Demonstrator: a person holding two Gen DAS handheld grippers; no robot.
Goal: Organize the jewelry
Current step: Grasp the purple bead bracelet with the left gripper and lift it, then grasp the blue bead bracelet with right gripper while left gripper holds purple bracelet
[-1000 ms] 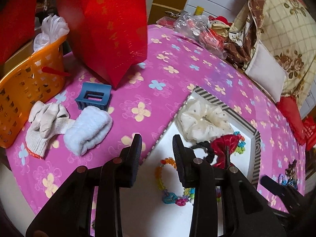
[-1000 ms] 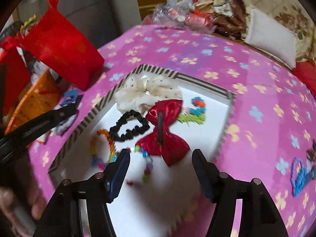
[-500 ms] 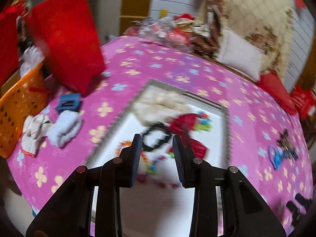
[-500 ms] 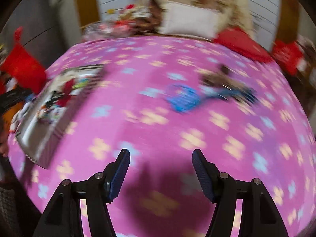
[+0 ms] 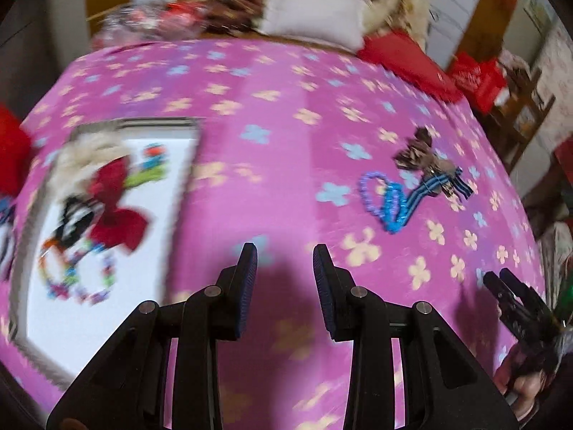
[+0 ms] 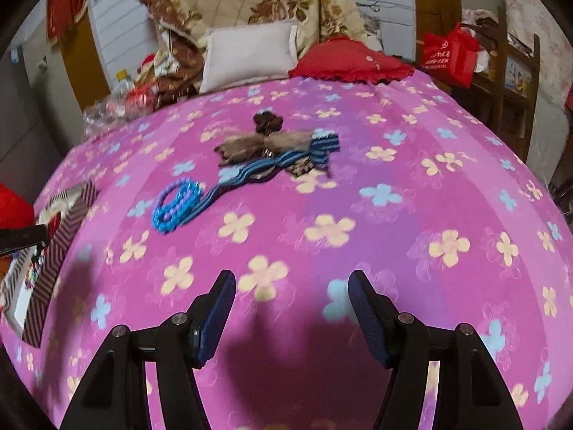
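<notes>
A white tray with a striped rim (image 5: 186, 165) lies at the left on the pink flowered cloth. It holds a red bow (image 5: 114, 211), a cream scrunchie, a black scrunchie and bead bracelets (image 5: 78, 279), all blurred. A loose pile lies apart to the right: blue and purple bead bracelets (image 6: 175, 208), a blue striped band (image 6: 272, 165), a brown bow (image 6: 261, 143) and a dark scrunchie (image 6: 268, 122). My left gripper (image 5: 285, 254) is open over bare cloth just right of the tray. My right gripper (image 6: 292, 279) is open, nothing between its fingers, short of the pile.
A white pillow (image 6: 247, 53), a red cushion (image 6: 351, 64) and a floral quilt line the far edge. A red bag (image 6: 447, 53) hangs on a wooden chair at the right. Crinkled plastic bags (image 6: 118, 104) sit at the far left corner.
Both grippers have swung right, away from above the tray. The right one now faces the loose pile; the left one is over bare cloth beside the tray. Jaw gaps are unchanged.
</notes>
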